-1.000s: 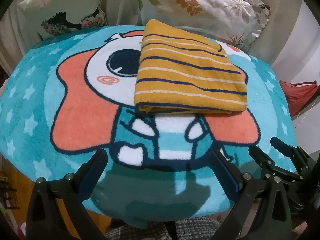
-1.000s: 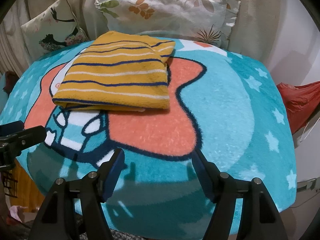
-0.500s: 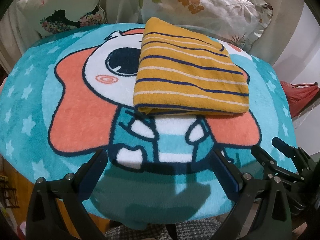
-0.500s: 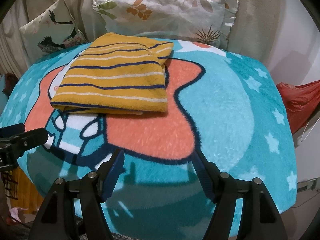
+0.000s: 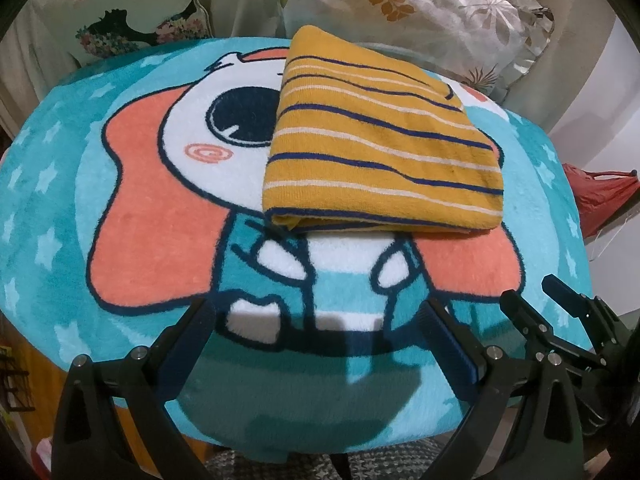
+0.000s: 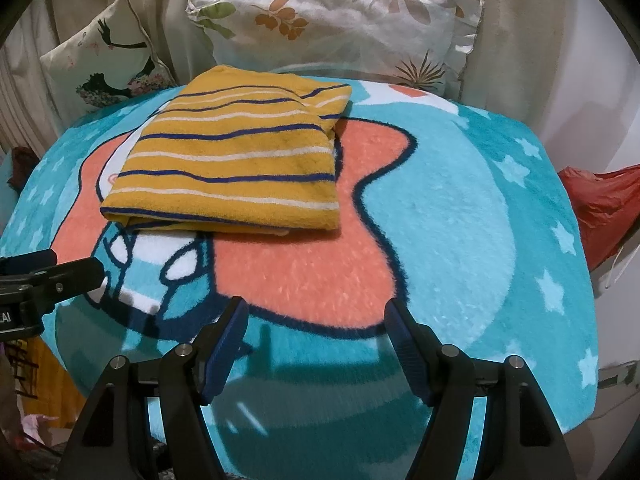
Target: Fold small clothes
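The folded striped garment (image 5: 380,140) lies beyond both spread, empty grippers, left gripper (image 5: 320,344) and right gripper (image 6: 316,340), its stripes running crosswise, neither clearly nearer.

You can read only one scrap of print: white letters "LAI", cut off at the picture's left edge, on the left gripper (image 6: 48,276) body in your right wrist view.

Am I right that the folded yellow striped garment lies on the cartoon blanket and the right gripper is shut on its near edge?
Not quite. The yellow striped garment does lie folded on the cartoon blanket, but the right gripper is open and apart from it, short of its near edge. The right wrist view shows this.
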Available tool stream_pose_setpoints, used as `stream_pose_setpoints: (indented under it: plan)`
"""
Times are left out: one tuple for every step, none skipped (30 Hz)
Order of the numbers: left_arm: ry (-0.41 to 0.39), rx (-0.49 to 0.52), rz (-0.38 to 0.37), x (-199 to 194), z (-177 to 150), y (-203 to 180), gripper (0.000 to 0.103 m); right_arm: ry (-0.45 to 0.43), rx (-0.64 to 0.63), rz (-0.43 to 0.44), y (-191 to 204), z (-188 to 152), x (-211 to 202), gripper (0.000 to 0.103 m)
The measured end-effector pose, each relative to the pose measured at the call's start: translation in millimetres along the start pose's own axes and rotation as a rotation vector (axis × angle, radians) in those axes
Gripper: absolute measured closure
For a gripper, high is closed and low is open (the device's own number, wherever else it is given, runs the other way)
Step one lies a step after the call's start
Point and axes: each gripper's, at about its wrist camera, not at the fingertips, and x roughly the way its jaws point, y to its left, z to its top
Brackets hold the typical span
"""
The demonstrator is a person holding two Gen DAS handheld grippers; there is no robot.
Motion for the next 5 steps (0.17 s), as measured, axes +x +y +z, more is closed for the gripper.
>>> stream_pose_setpoints:
  plan:
    - [0.001, 0.000, -0.002, 1.0, 0.7, 0.1, 0.002, 0.001, 0.000, 0.001, -0.1, 0.5, 0.8, 0.028]
    - [0.002, -0.001, -0.004, 1.3, 0.8, -0.3, 0.002, 0.003, 0.000, 0.003, -0.2, 1.2, 1.9, 0.028]
    - [0.003, -0.002, -0.006, 2.1, 1.3, 0.1, 0.002, 0.004, 0.000, 0.005, -0.3, 1.7, 2.8, 0.028]
    - [0.005, -0.004, -0.005, 3.0, 2.1, 0.8, 0.002, 0.005, -0.001, 0.007, -0.4, 2.4, 3.9, 0.028]
    - [0.006, -0.006, -0.005, 3.8, 3.2, 2.1, 0.002, 0.005, 0.000, 0.008, -0.8, 3.1, 5.2, 0.028]
